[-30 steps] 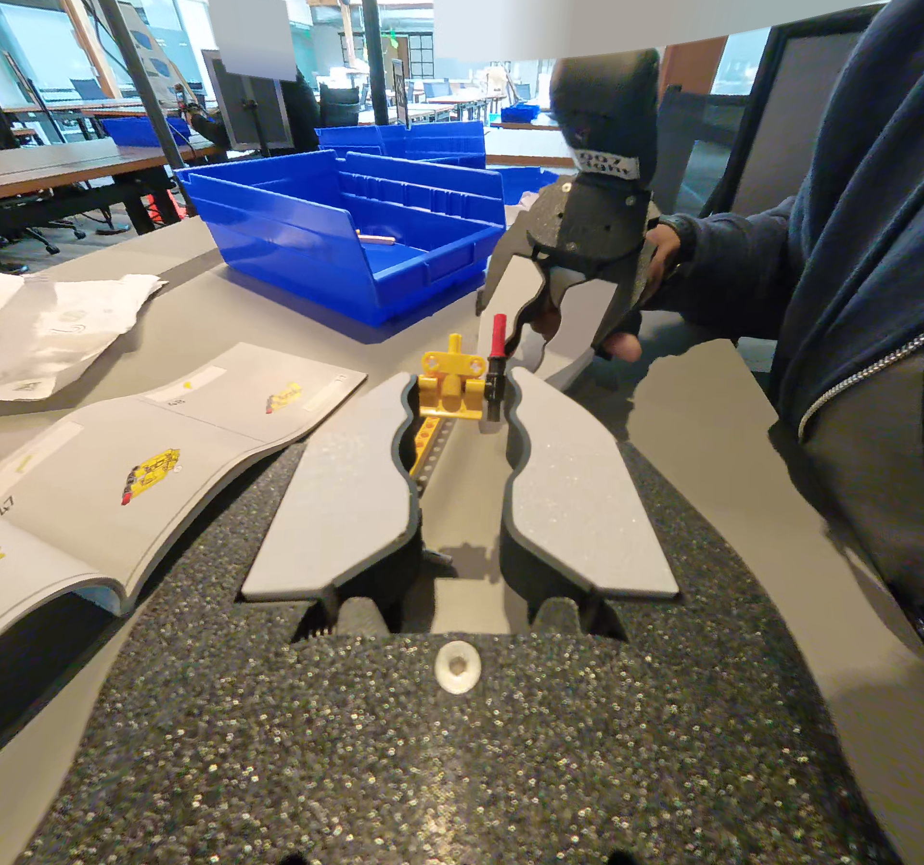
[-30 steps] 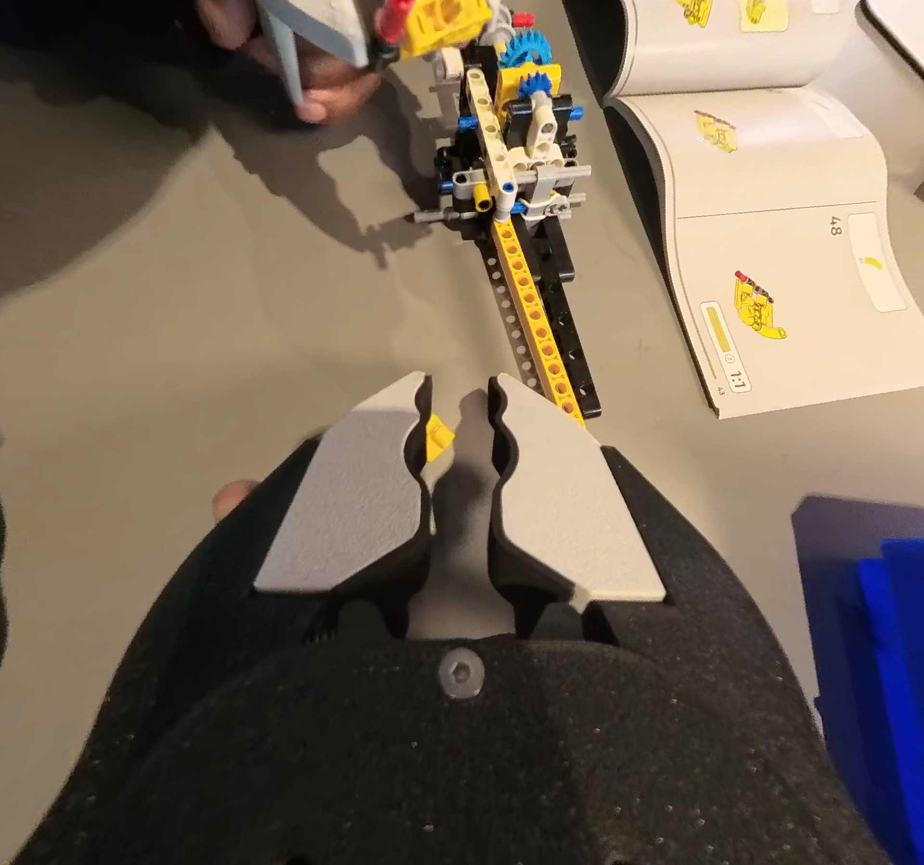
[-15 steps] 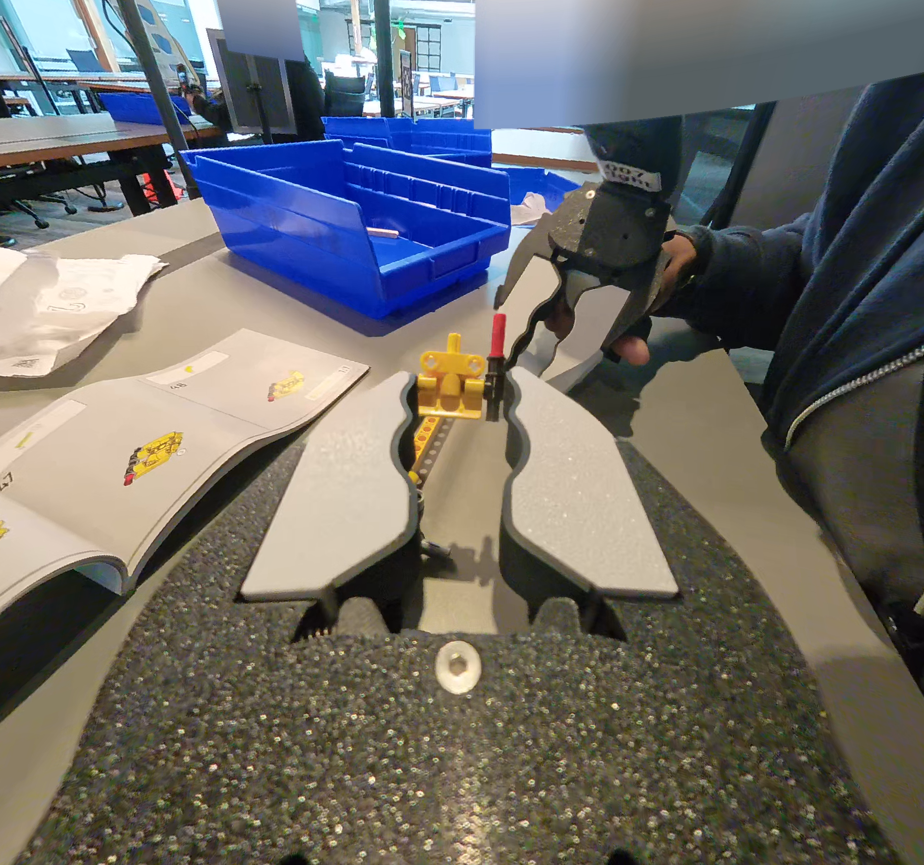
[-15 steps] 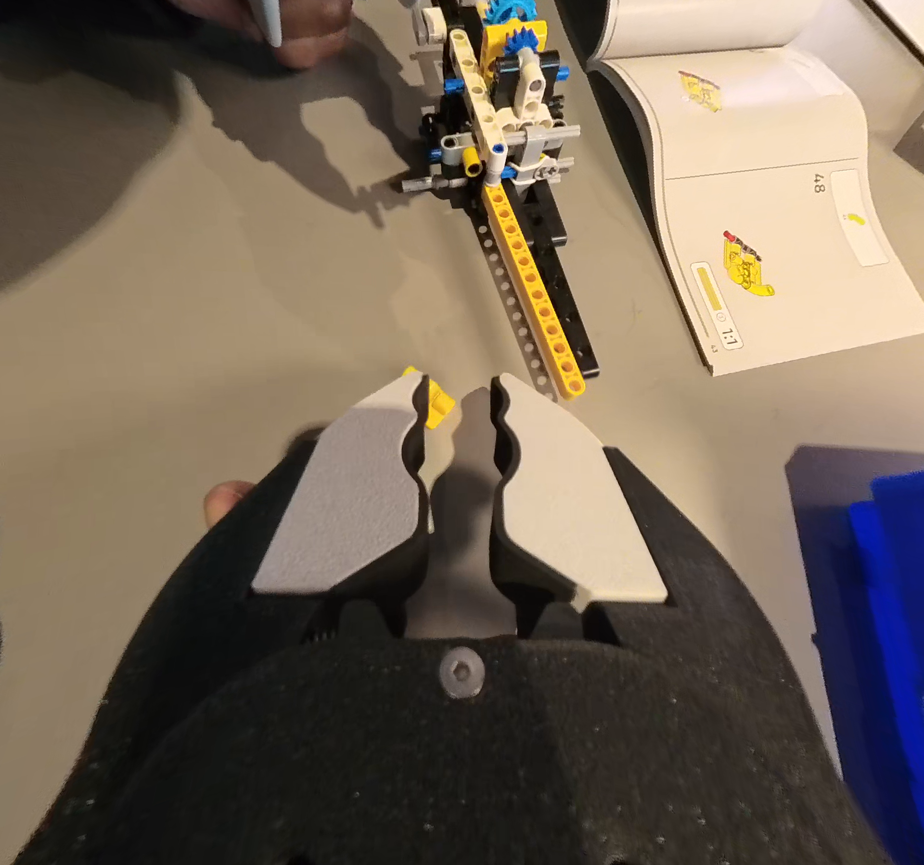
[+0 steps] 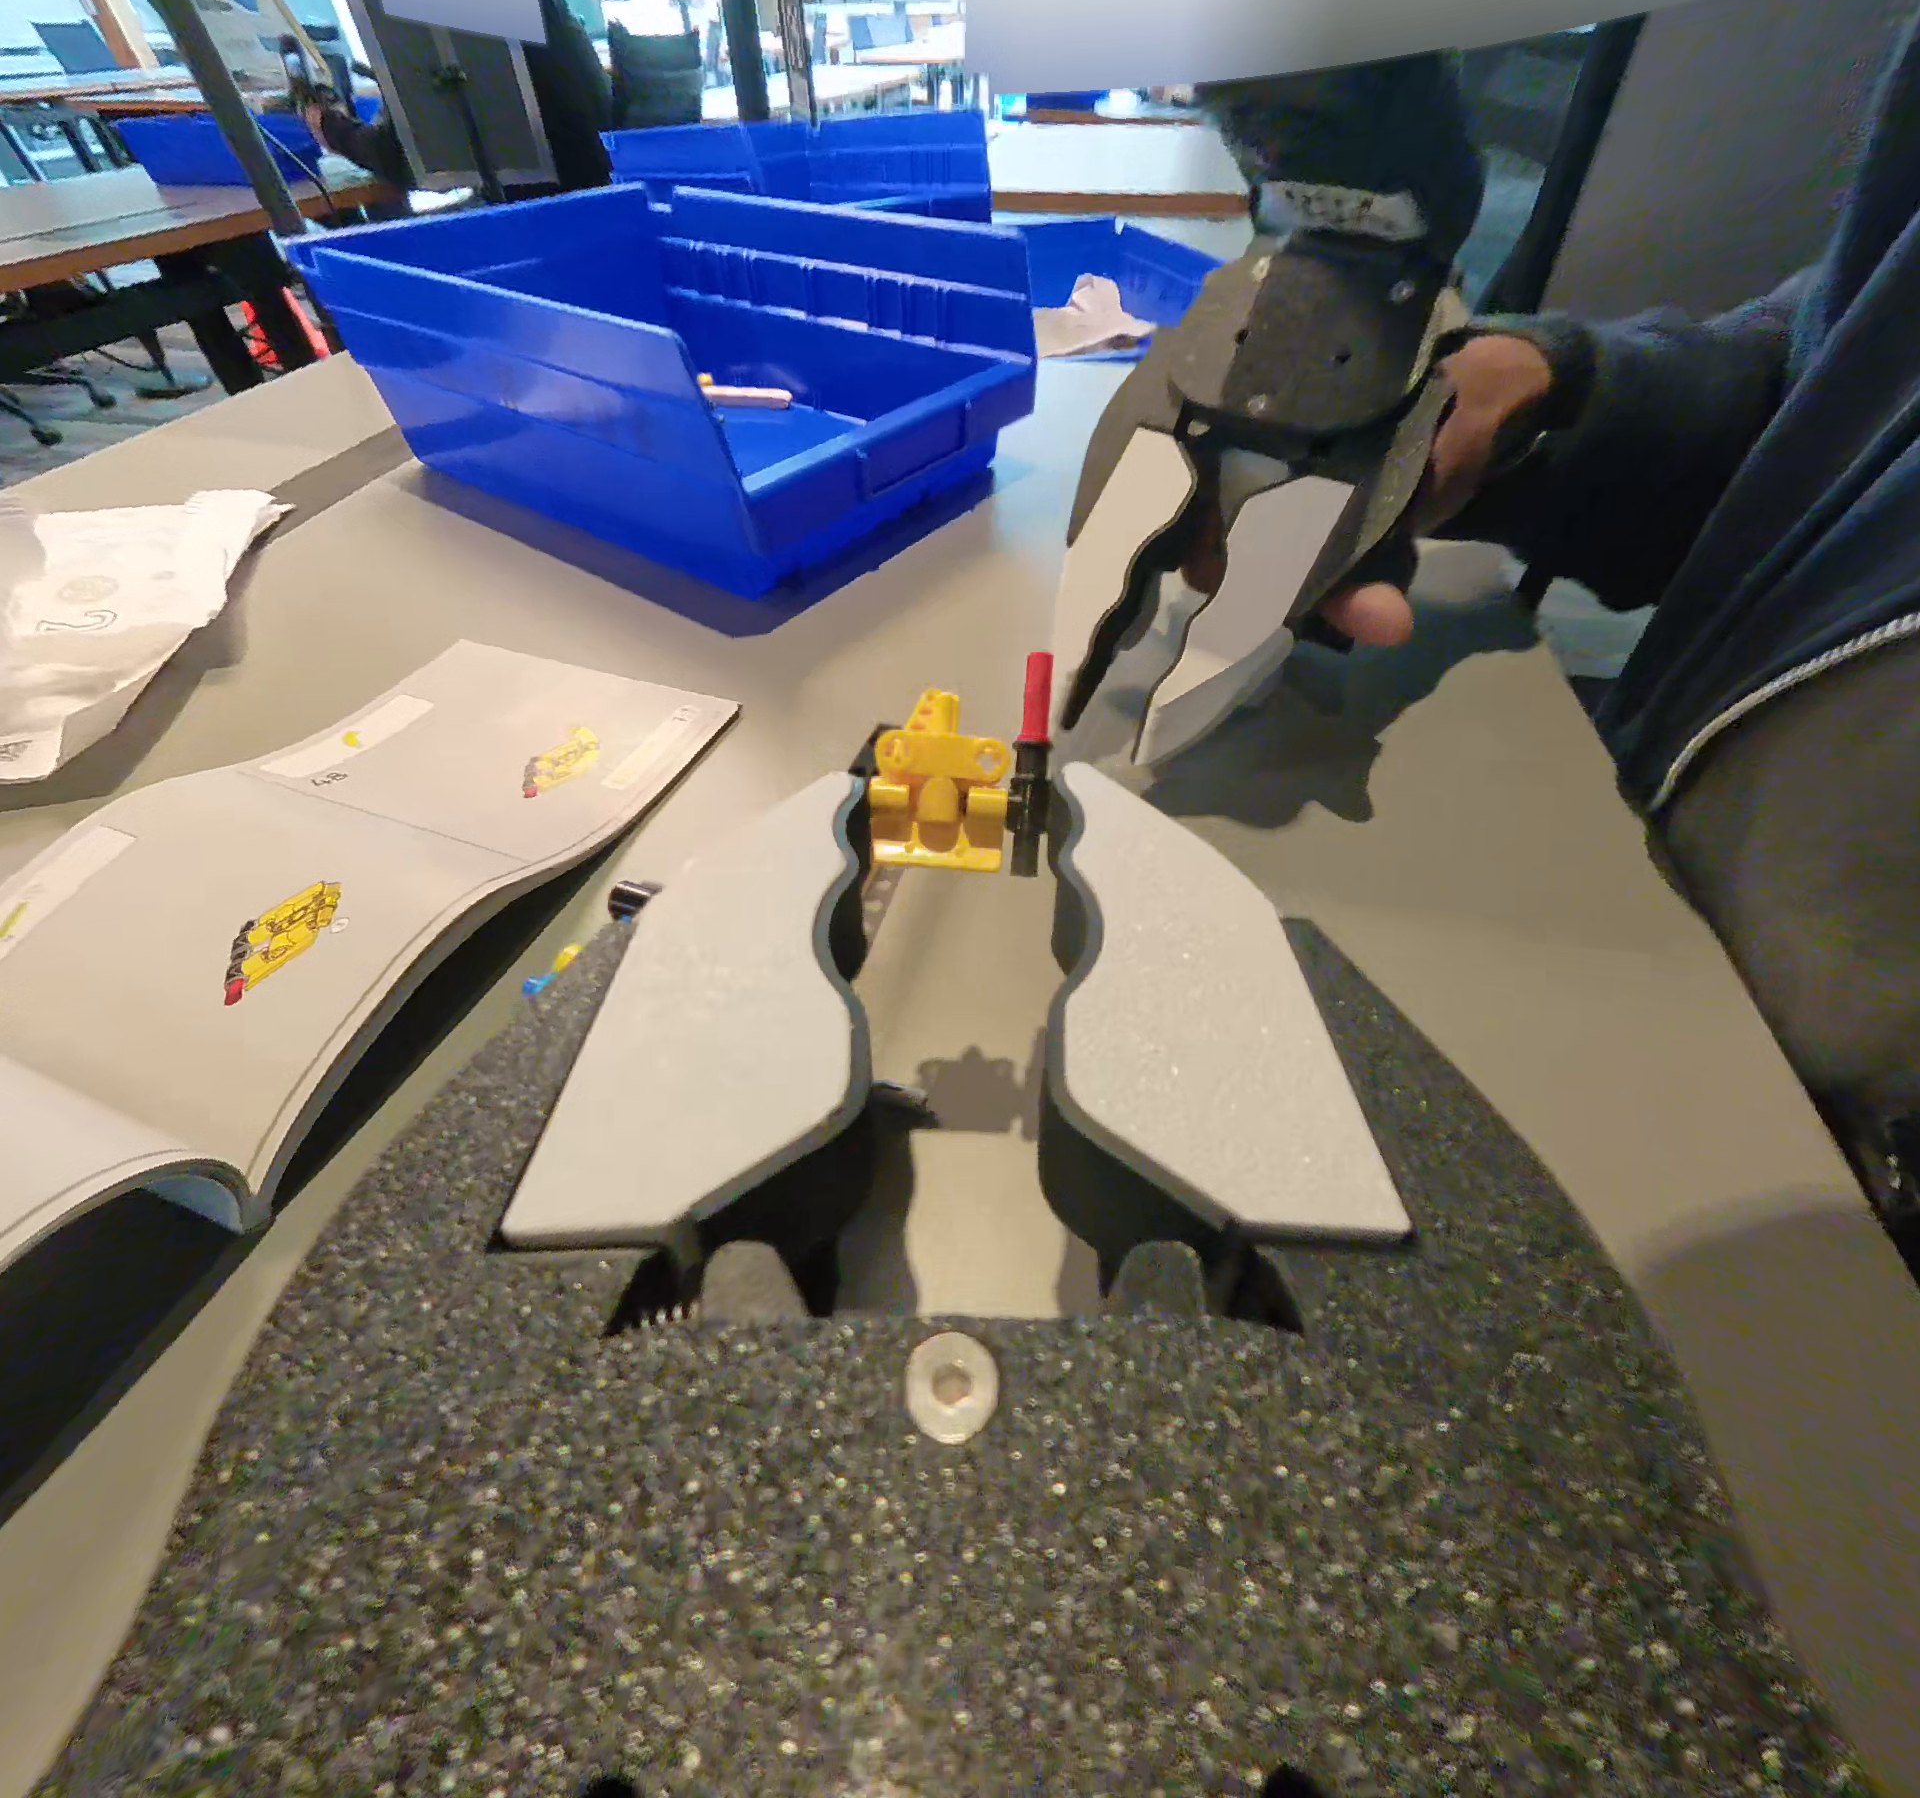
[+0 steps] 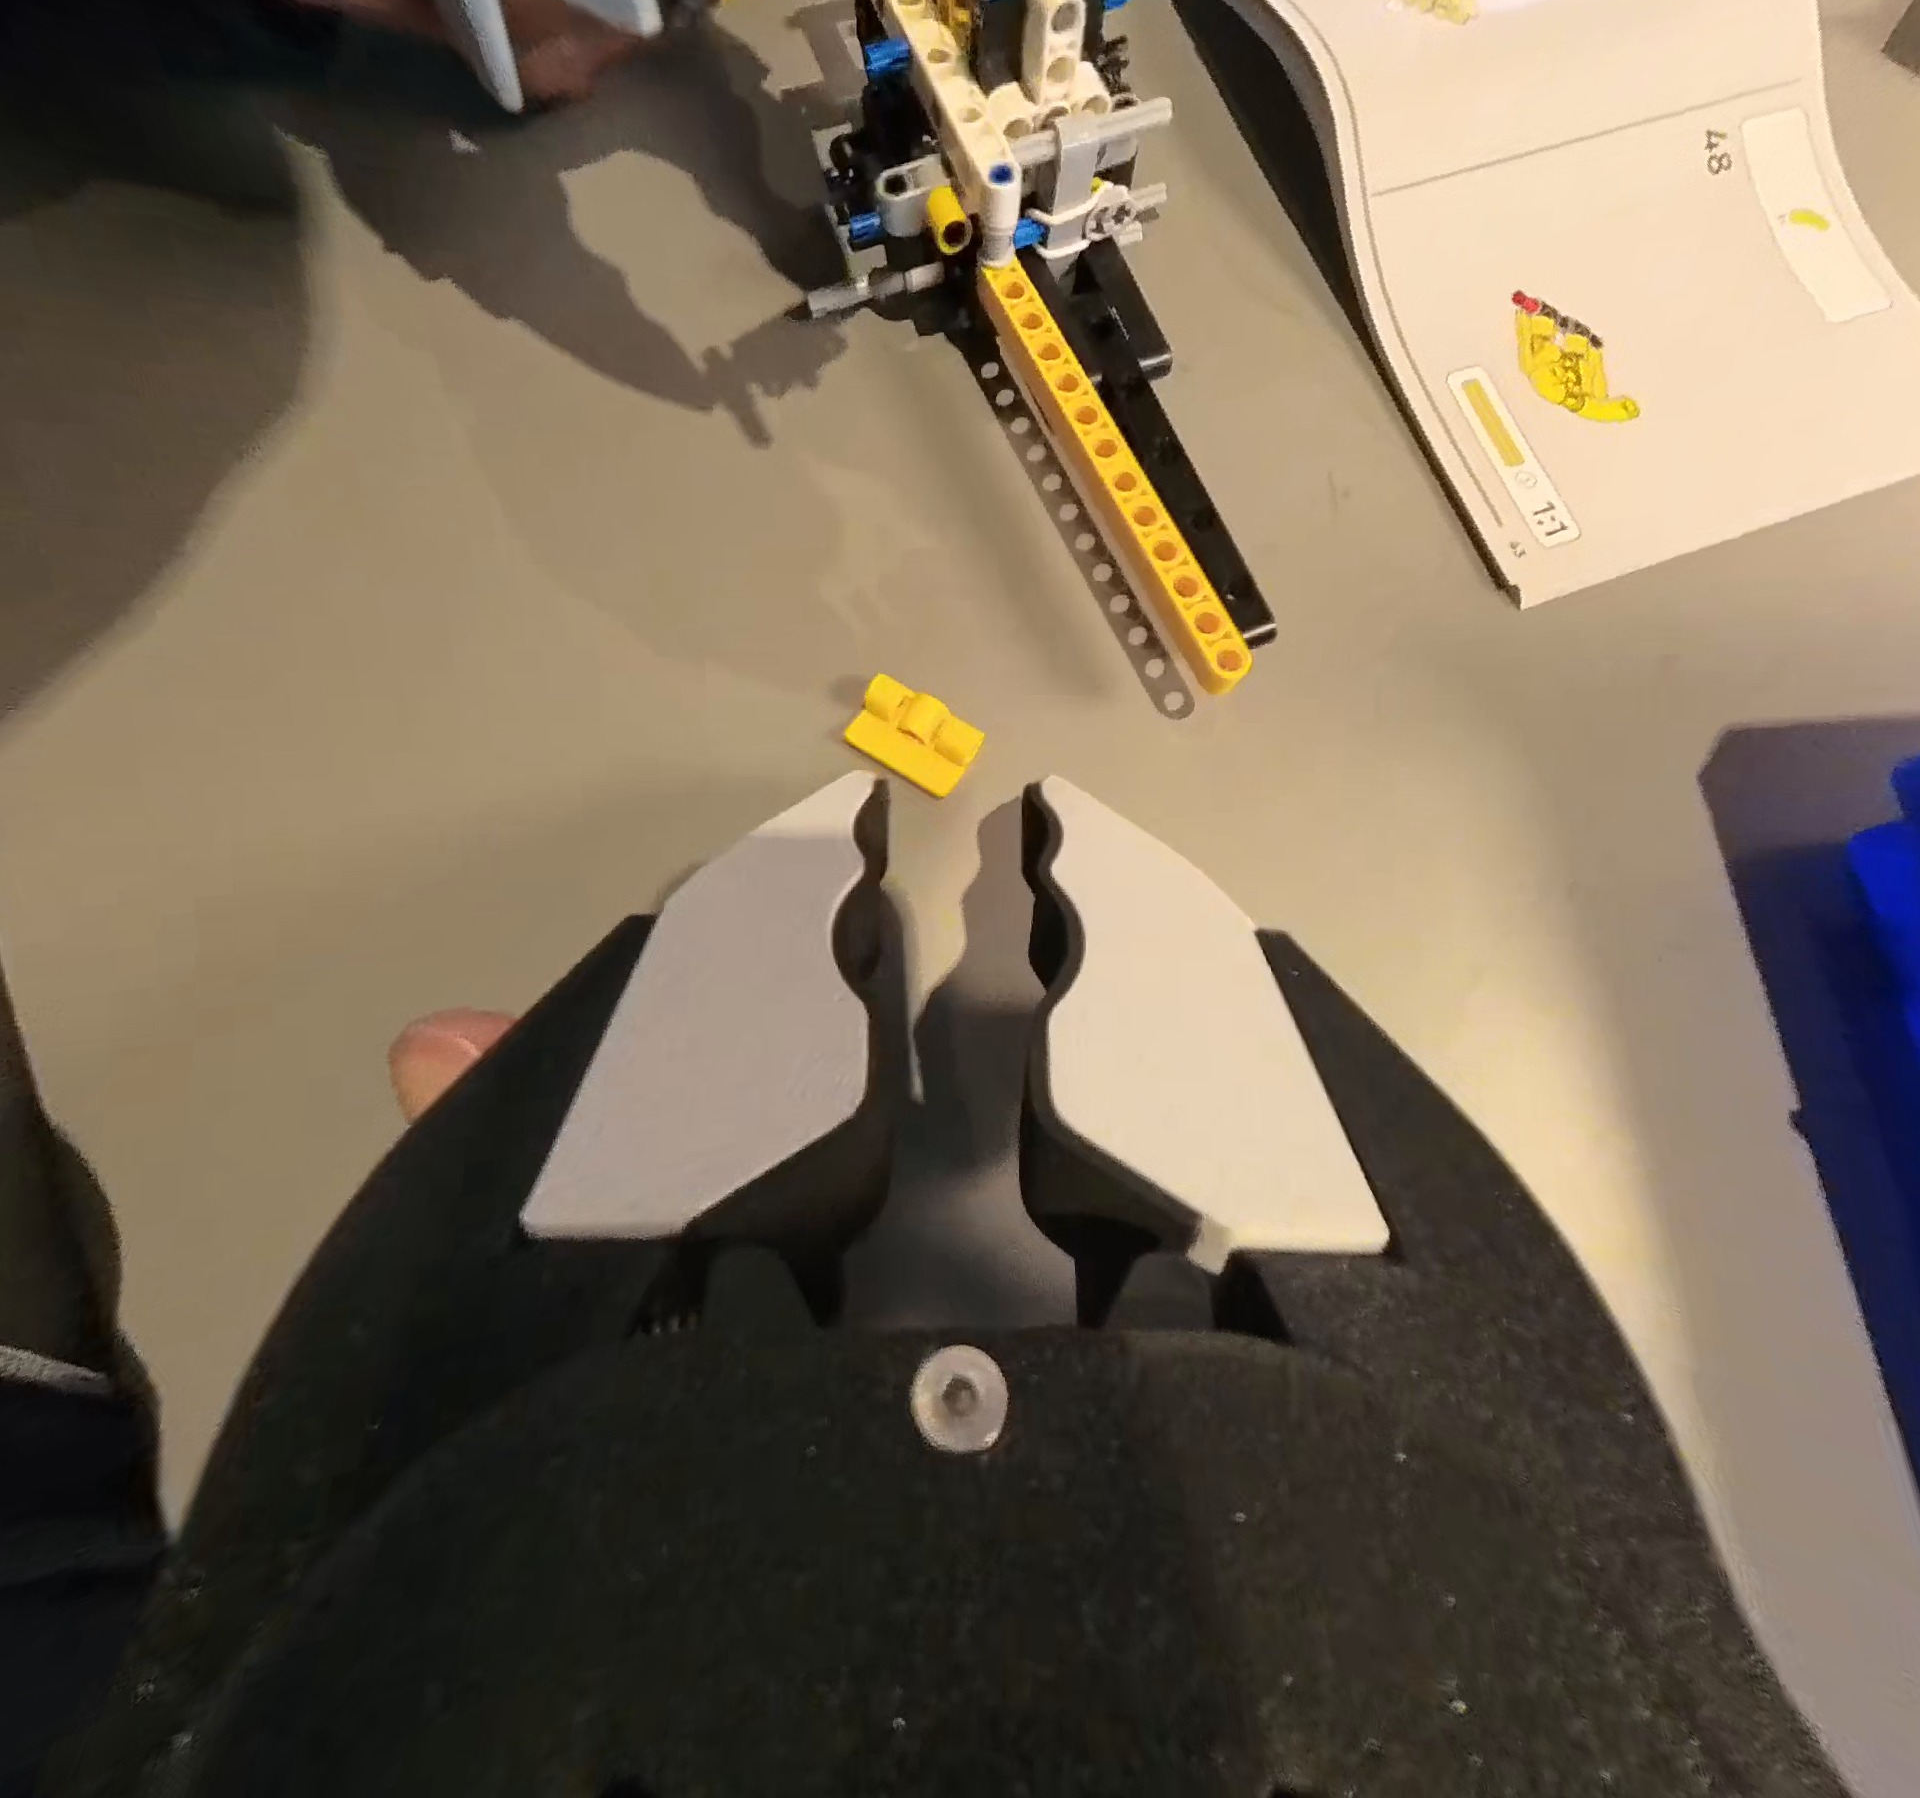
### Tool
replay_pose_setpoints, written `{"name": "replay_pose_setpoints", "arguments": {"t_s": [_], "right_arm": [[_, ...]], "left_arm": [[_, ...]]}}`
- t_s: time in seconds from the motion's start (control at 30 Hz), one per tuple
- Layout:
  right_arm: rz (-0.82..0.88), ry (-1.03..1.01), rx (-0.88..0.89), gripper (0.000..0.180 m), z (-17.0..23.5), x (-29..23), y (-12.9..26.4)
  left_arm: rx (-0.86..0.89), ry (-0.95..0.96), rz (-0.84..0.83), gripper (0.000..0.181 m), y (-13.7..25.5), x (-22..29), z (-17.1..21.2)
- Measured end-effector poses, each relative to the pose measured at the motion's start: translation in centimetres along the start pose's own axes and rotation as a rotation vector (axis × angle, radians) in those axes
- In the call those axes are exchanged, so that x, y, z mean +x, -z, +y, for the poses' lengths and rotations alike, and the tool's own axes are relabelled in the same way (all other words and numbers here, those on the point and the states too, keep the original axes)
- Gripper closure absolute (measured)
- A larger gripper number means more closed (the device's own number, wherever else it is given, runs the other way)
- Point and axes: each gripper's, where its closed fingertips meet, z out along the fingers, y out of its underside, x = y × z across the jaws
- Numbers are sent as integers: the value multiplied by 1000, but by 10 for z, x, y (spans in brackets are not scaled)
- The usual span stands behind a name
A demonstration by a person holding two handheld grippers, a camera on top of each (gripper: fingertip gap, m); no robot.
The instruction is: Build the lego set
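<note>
Pulling back from the small yellow piece [image 6: 914, 734], the right gripper [image 6: 954, 792] is now hovering with its jaws apart, and the piece is lying on the table [image 6: 520, 605] near the lego model [image 6: 1039, 221]. Beyond the lego model, the left gripper [image 5: 951, 813] is gripping a yellow and red sub-assembly [image 5: 951, 792].

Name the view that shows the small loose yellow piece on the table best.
Right wrist view: the small yellow piece lies unobstructed on the table, just ahead of the open right gripper. I cannot find it in the left wrist view.
</note>
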Motion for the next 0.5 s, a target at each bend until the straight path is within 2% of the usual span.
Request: {"name": "replay_pose_setpoints", "arguments": {"t_s": [0.23, 0.5], "right_arm": [[80, -99, -21, 150, 3, -7, -6], [179, -90, -55, 149, -3, -8, -14]], "left_arm": [[-186, -81, 29, 148, -9, 11, 25], [-272, -119, 63, 148, -15, 22, 36]]}}
